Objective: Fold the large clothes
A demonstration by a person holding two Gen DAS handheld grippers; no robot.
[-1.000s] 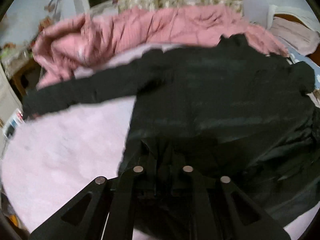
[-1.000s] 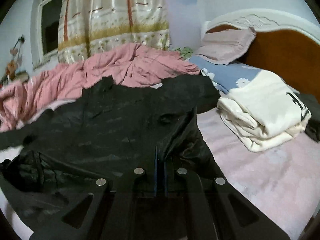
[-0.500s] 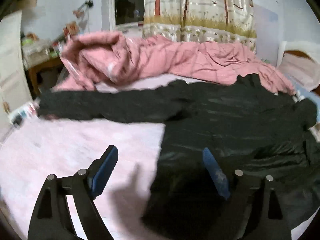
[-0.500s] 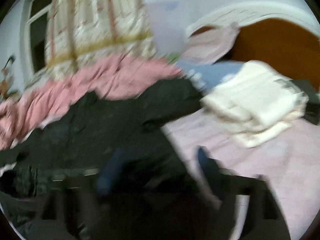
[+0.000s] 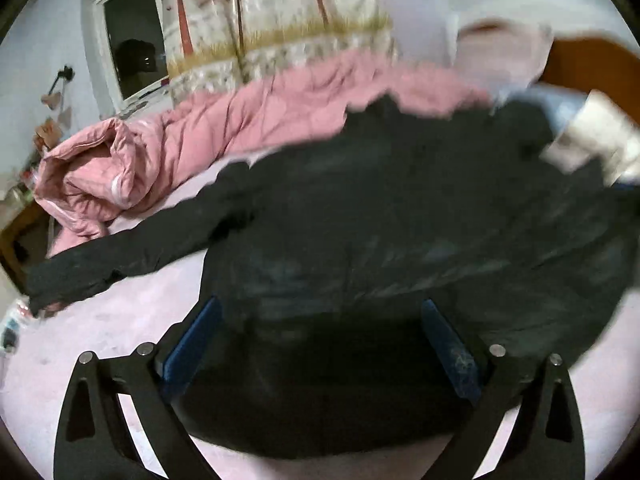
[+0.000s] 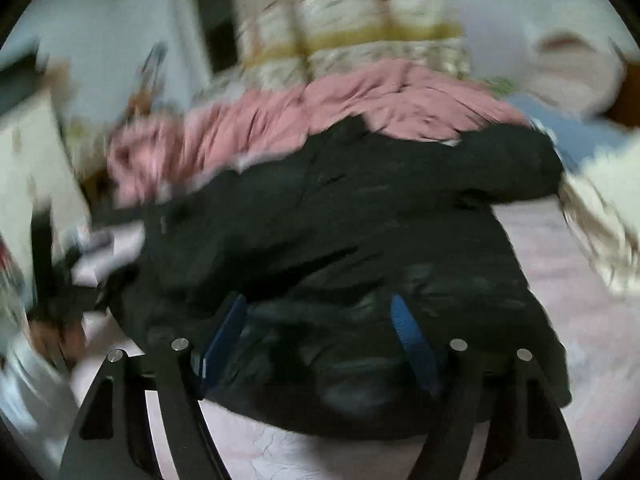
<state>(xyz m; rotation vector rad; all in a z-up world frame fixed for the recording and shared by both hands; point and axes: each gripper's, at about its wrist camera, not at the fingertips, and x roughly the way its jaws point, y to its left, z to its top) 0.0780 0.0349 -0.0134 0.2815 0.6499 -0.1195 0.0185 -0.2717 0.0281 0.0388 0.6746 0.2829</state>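
A large black jacket (image 5: 380, 232) lies spread on the pink bed sheet (image 5: 100, 332), one sleeve (image 5: 120, 252) stretched out to the left. My left gripper (image 5: 320, 320) is open and empty, its blue pads (image 5: 192, 344) wide apart above the jacket's near hem. In the right wrist view the same jacket (image 6: 340, 240) fills the middle. My right gripper (image 6: 318, 312) is open and empty over the jacket's lower part. Both views are motion-blurred.
A crumpled pink quilt (image 5: 224, 136) lies behind the jacket, under a patterned curtain (image 5: 280, 28) and a window (image 5: 128, 44). Folded cream clothing (image 6: 604, 208) sits at the right on the sheet. A pillow (image 6: 572, 68) and wooden headboard (image 5: 592, 64) stand at the far right.
Both grippers have let go of the jacket's hem and opened wide. Both have pulled back and swung, so each view now takes in more of the jacket.
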